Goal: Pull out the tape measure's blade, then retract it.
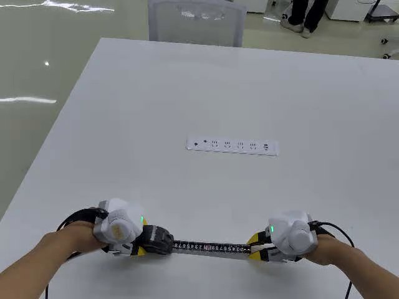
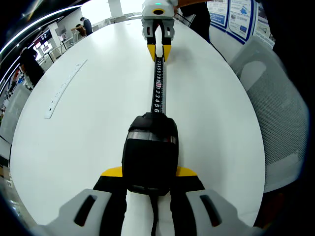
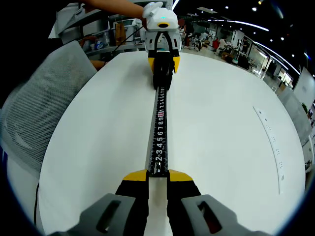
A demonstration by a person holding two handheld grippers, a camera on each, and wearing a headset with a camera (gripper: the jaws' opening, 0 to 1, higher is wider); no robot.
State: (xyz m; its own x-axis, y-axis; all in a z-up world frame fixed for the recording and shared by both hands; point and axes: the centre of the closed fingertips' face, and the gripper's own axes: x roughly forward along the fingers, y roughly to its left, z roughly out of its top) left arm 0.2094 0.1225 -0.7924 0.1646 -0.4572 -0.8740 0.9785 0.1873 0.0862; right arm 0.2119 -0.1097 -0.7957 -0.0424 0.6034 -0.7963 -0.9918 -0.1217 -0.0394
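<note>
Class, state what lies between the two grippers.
The tape measure's extended blade, running from the case in the left gripper to the right gripper; head view shows it.

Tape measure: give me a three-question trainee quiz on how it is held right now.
1. True or false: the blade is fully retracted into the case held by the left gripper.
2. The jaws of the right gripper are shut on: A) the case, B) the blade's end, C) nothing.
3. Name the white item lying on the table beyond the blade.
Key: 1 false, the blade is drawn out and spans between the two grippers. 2 B. 3 the power strip.
</note>
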